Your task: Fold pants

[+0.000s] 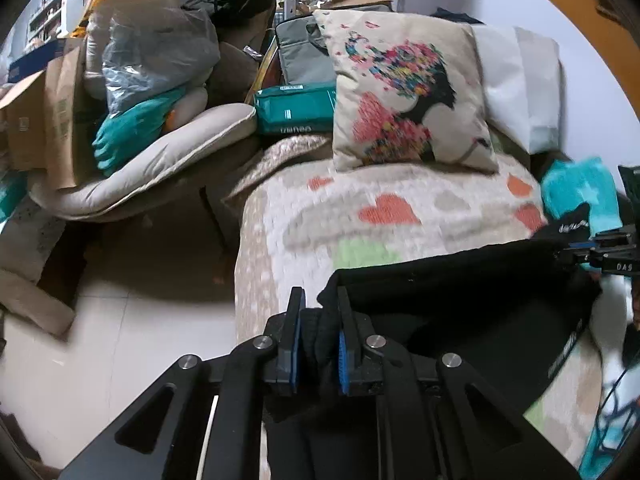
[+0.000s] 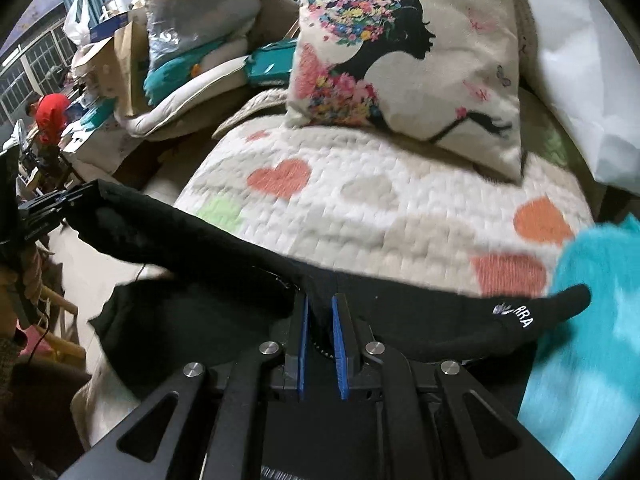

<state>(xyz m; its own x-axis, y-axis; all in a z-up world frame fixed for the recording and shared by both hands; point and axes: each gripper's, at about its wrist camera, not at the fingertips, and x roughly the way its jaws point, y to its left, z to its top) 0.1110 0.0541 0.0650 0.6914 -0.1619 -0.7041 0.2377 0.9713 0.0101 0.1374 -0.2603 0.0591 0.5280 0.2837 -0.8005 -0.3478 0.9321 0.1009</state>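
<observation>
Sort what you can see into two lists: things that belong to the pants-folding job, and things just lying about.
Part of the job:
- black pants
- left hand-held gripper, shut on the pants
- right hand-held gripper, shut on the pants
- heart-patterned quilt, the surface underneath

Just lying about:
- printed cushion
- turquoise cloth
- teal package
- cardboard box

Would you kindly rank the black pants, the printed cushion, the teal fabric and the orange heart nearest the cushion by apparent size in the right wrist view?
1. black pants, though nearness to the camera inflates them
2. printed cushion
3. teal fabric, partly cut off by the frame edge, so uncertain
4. orange heart
</observation>
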